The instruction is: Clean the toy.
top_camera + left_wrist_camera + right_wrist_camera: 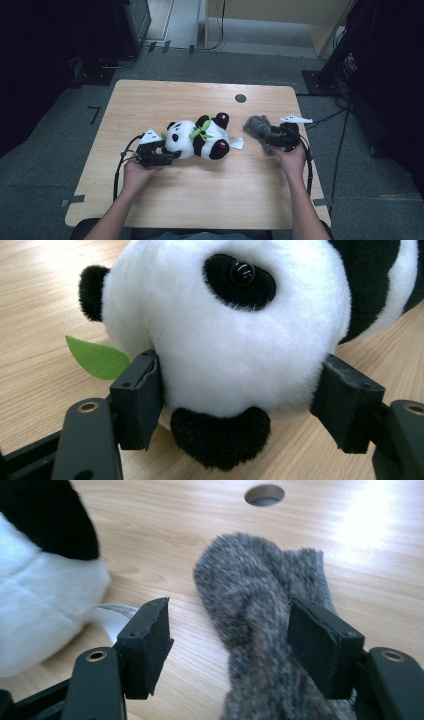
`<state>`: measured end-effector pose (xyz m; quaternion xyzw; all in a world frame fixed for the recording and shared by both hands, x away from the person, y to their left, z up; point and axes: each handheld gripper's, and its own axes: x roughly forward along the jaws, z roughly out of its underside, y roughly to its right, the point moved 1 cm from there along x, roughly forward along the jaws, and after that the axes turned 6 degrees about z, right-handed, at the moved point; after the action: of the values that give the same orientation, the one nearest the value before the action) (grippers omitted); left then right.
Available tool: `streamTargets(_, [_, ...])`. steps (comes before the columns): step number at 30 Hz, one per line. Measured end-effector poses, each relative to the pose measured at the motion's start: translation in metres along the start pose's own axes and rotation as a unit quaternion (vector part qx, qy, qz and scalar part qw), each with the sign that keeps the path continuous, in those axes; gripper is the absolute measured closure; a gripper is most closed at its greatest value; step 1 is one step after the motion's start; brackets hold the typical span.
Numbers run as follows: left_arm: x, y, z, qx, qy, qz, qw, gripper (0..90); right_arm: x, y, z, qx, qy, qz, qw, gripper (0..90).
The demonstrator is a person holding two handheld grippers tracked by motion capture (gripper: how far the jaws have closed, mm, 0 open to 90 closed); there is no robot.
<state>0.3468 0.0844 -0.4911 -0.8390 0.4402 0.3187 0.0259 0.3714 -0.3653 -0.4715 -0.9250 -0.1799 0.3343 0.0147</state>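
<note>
- A plush panda [197, 139] lies on its side near the middle of the desk [200, 200], head toward the person's left, feet with pink soles toward the right.
- A green leaf [97, 359] pokes out beside the panda's head, and a white tag [236, 143] lies on the wood by its lower foot.
- A grey fuzzy sock [265, 630] lies just right of the panda, apart from it, with bare wood between the two.
- The left gripper [235, 405] has its jaws spread wide around the panda's head, both pads pressed into the white fur; the black ear sits low between them.
- The right gripper [227, 647] has its jaws apart: the sock rests against the right pad, the left pad stands clear of it.
- In the high view the left hand [137, 172] holds its gripper at the panda's head, and the right hand [291, 157] holds its gripper at the near end of the sock; both forearms come in from the bottom edge.
- The desk is pale wood with a round cable hole [240, 98] near its far edge.
- Around it lie grey carpet [50, 150], cables and dark equipment.
</note>
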Motion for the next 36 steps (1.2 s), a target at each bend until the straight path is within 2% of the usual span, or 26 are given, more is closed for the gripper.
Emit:
streamTargets(4, [0.0, 0.0, 0.0, -0.003, 0.0, 0.001, 1.0, 25.7, -0.006, -0.008, -0.001, -0.009, 0.004, -0.008, 0.9999, 32.1])
streamTargets(10, [-0.001, -0.001, 0.0, -0.007, 0.0, 0.005, 1.0, 23.7, -0.008, -0.015, -0.001, -0.003, 0.003, -0.024, 0.9997, 30.5])
streamTargets(11, [-0.001, -0.001, 0.0, -0.008, 0.001, 0.007, 0.9999, 22.8, -0.01, -0.021, -0.001, -0.007, 0.004, -0.031, 0.9995, 29.8])
streamTargets(12, [-0.001, -0.001, 0.0, -0.008, 0.001, 0.007, 0.9999, 22.3, -0.01, -0.021, -0.001, -0.007, 0.004, -0.031, 0.9995, 29.8])
streamTargets(13, [-0.001, -0.001, -0.001, -0.01, 0.001, 0.008, 0.9999, 21.9, -0.013, -0.029, -0.002, -0.013, 0.007, -0.039, 0.9991, 29.2])
streamTargets(15, [-0.001, -0.001, -0.001, -0.01, 0.001, 0.009, 0.9999, 21.6, -0.014, -0.032, -0.003, -0.017, 0.01, -0.041, 0.999, 29.1])
streamTargets(16, [-0.001, -0.001, -0.001, -0.011, 0.001, 0.01, 0.9999, 21.5, -0.017, -0.041, -0.003, -0.026, 0.012, -0.049, 0.9984, 28.5])
streamTargets(20, [-0.001, -0.002, -0.001, -0.012, 0.001, 0.011, 0.9999, 21.3, -0.02, -0.052, -0.004, -0.039, 0.014, -0.06, 0.9974, 28.4])
streamTargets(21, [-0.001, -0.002, -0.001, -0.012, 0.001, 0.011, 0.9999, 21.3, -0.023, -0.061, -0.006, -0.05, 0.018, -0.065, 0.9965, 28.4])
streamTargets(23, [-0.001, -0.002, -0.001, -0.011, 0.0, 0.011, 0.9999, 21.3, -0.024, -0.063, -0.006, -0.051, 0.018, -0.068, 0.9962, 28.4])
streamTargets(26, [-0.001, -0.001, -0.001, -0.011, 0.0, 0.01, 0.9999, 21.4, -0.027, -0.075, -0.009, -0.061, 0.028, -0.08, 0.9945, 28.4])
streamTargets(27, [-0.001, -0.001, -0.001, -0.011, 0.0, 0.01, 0.9999, 21.4, -0.029, -0.083, -0.01, -0.069, 0.035, -0.089, 0.9931, 28.4])
streamTargets(28, [-0.001, -0.001, -0.001, -0.011, 0.0, 0.01, 0.9999, 21.4, -0.029, -0.083, -0.01, -0.069, 0.035, -0.089, 0.9931, 28.4])
streamTargets(32, [-0.001, -0.001, -0.001, -0.012, 0.0, 0.01, 0.9999, 21.4, -0.031, -0.102, -0.012, -0.082, 0.045, -0.11, 0.9895, 28.3])
streamTargets(35, [-0.001, -0.002, -0.001, -0.013, 0.0, 0.01, 0.9999, 21.4, -0.031, -0.108, -0.012, -0.09, 0.047, -0.116, 0.9881, 28.0])
streamTargets(36, [-0.001, -0.002, -0.001, -0.013, 0.0, 0.011, 0.9999, 21.4, -0.031, -0.114, -0.012, -0.097, 0.05, -0.126, 0.9861, 27.3])
